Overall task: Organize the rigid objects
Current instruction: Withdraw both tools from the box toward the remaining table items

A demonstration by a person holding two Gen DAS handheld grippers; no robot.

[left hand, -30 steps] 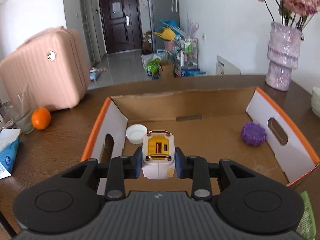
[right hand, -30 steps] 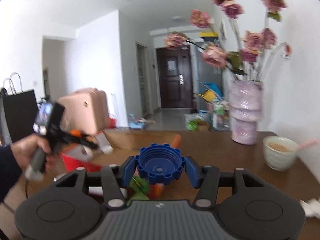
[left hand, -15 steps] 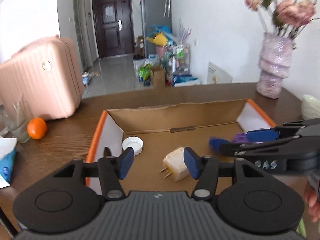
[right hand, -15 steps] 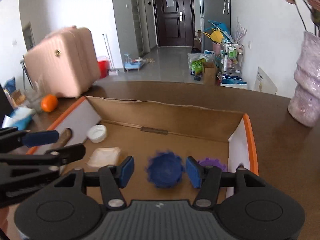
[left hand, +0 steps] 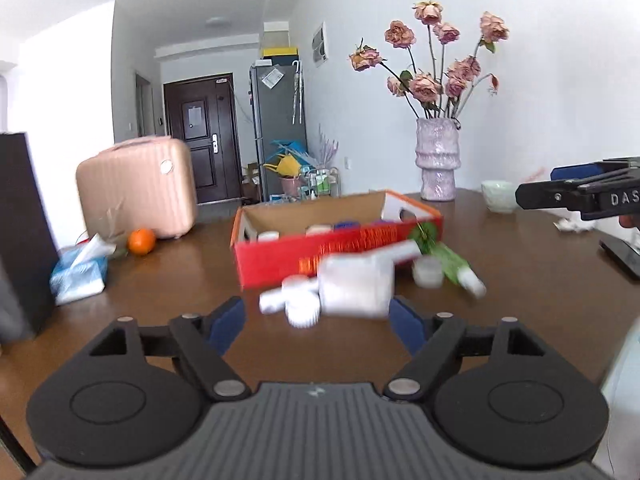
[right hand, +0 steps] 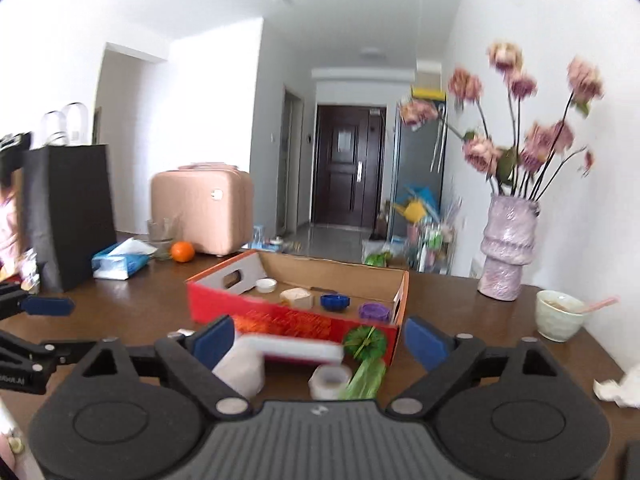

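Your left gripper (left hand: 320, 322) stands wide, jaws just opened, gripping nothing; blurred white containers (left hand: 352, 288) lie just ahead. Your right gripper (right hand: 320, 340) likewise (nothing clamped). Beyond sits the cardboard box (right hand: 296, 322), blue cap (right hand: 335, 301) and purple cap (right hand: 374, 311) inside.

The cardboard box (right hand: 296, 316) is sitting on the table (right hand: 132, 304), caps (right hand: 335, 301) lying inside it, loose bottles (left hand: 356, 286) lying before it, the vase (right hand: 505, 256) standing right.

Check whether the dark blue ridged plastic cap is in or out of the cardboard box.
In. The dark blue ridged plastic cap lies on the floor of the cardboard box, between a white charger block and a purple cap.
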